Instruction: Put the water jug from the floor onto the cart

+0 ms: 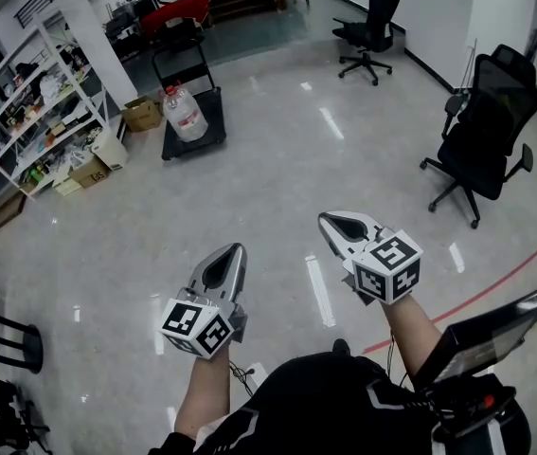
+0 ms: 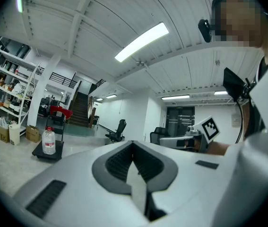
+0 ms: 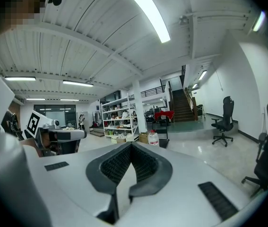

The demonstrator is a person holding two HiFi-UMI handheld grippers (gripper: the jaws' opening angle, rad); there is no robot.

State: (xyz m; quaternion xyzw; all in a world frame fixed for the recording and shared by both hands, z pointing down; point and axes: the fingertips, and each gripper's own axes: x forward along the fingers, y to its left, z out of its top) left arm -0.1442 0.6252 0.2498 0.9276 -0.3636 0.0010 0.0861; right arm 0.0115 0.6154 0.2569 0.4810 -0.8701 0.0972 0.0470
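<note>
The clear water jug (image 1: 183, 114) with a red cap stands upright on the black platform cart (image 1: 195, 131) far across the floor, at the upper left of the head view. It shows small in the left gripper view as the jug (image 2: 49, 141) on the cart (image 2: 48, 152), and in the right gripper view as the jug (image 3: 153, 138). My left gripper (image 1: 237, 249) and right gripper (image 1: 328, 219) are held near my body, far from the cart, both shut with nothing between their jaws. Each points about level.
White shelving (image 1: 31, 112) with boxes lines the left wall, with cardboard boxes (image 1: 141, 113) beside the cart. Two black office chairs (image 1: 483, 131) (image 1: 372, 28) stand at the right and back. A stool (image 1: 8, 341) is at the near left. A red floor line (image 1: 495, 282) runs at the right.
</note>
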